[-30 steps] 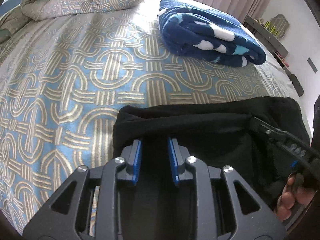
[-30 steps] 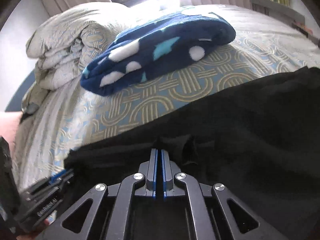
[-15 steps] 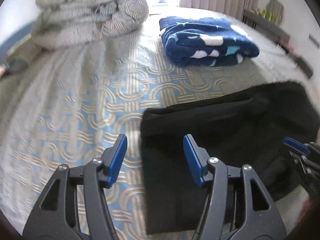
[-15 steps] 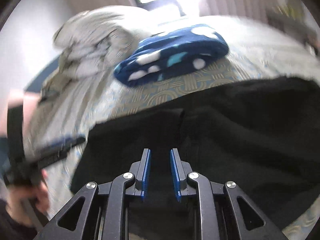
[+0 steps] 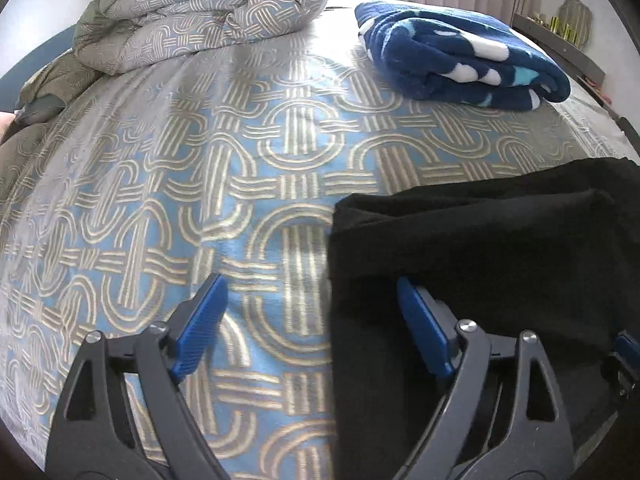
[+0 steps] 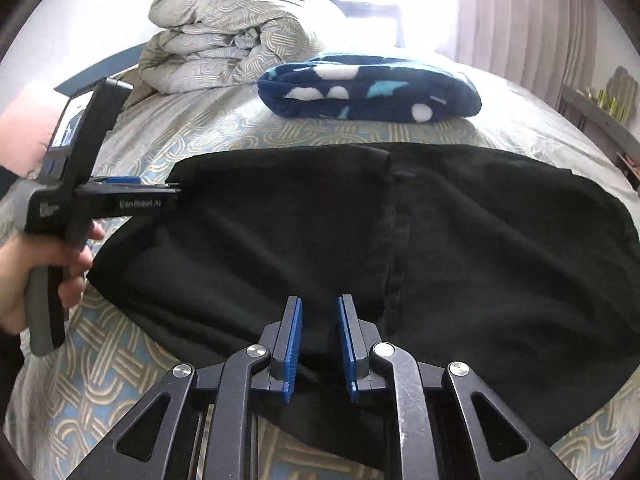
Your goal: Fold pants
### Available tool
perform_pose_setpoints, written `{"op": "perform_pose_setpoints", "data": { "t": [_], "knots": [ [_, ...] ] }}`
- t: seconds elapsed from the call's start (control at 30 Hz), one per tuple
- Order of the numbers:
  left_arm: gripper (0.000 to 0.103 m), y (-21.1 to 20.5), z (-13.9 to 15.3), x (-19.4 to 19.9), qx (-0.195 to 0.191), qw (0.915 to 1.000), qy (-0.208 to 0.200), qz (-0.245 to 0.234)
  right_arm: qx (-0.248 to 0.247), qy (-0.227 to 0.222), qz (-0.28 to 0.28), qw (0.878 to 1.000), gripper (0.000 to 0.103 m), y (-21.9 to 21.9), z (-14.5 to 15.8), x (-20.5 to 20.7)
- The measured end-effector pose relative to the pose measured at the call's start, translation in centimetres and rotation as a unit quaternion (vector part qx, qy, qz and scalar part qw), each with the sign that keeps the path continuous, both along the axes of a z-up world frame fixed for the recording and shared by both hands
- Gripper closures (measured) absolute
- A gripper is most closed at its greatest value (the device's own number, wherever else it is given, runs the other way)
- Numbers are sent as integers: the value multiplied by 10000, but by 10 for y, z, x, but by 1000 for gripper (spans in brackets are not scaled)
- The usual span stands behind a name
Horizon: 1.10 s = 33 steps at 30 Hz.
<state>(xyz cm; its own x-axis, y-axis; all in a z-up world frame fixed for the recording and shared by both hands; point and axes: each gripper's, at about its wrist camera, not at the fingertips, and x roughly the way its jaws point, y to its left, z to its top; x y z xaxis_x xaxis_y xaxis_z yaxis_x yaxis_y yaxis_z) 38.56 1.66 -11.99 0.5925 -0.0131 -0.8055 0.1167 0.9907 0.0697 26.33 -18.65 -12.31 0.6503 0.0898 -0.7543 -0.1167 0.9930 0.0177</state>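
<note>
Black pants (image 6: 360, 232) lie folded over on the patterned bedspread (image 5: 180, 200); they also show at the right of the left wrist view (image 5: 480, 248). My left gripper (image 5: 312, 300) is wide open and empty, straddling the pants' left edge just above the bed. It also shows in the right wrist view (image 6: 160, 196), at the pants' left corner. My right gripper (image 6: 318, 312) is open and empty, hovering over the pants' near edge beside the fold seam.
A folded navy blanket with white spots (image 6: 368, 94) lies beyond the pants, also in the left wrist view (image 5: 460, 64). A bundled patterned duvet (image 6: 228, 44) sits at the head of the bed. A shelf (image 5: 560, 40) runs along the right wall.
Both grippers let go of the pants and opened, the left one widely. Both pulled back and rose a little; the pants now rest flat on the bed.
</note>
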Motion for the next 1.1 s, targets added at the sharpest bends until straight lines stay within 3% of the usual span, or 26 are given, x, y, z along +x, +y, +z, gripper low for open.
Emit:
{"op": "perform_pose_setpoints", "data": {
  "t": [0.13, 0.23, 0.33, 0.4, 0.6, 0.63, 0.7, 0.73, 0.93, 1.1],
  "knots": [
    [14, -11, 0, 0, 472, 9987, -192, -60, 73, 91, -98, 9999, 86, -5, 2, -4],
    [13, -11, 0, 1, 572, 9981, -206, -70, -11, 47, -164, 9999, 86, -8, 2, -17],
    [15, -12, 12, -7, 1112, 9933, -293, 87, -159, -115, -75, 9998, 86, -10, -2, -27],
    [15, -7, 23, -18, 1258, 9911, -414, 157, -129, -132, -79, 9998, 86, -11, -2, -27],
    [15, 9, 72, -74, 826, 9940, -638, 313, -322, -190, -147, 9992, 82, -4, 2, -31],
    [15, 8, 81, -86, 828, 9939, -675, 266, -311, -178, -279, 9990, 76, -4, 4, -36],
    [15, 6, 96, -105, 803, 9934, -786, 217, 6, -195, -585, 9981, 46, -9, 10, -56],
    [15, 5, 104, -116, 775, 9934, -830, 183, 230, -290, -651, 9972, 43, -12, 14, -70],
    [15, -4, 128, -174, 106, 9960, -887, 64, 886, -68, -1071, 9903, 43, -46, 20, -130],
    [15, -9, 111, -199, -577, 9966, -585, 52, 1579, -91, -1451, 9767, 43, -92, 30, -167]
  ]
}}
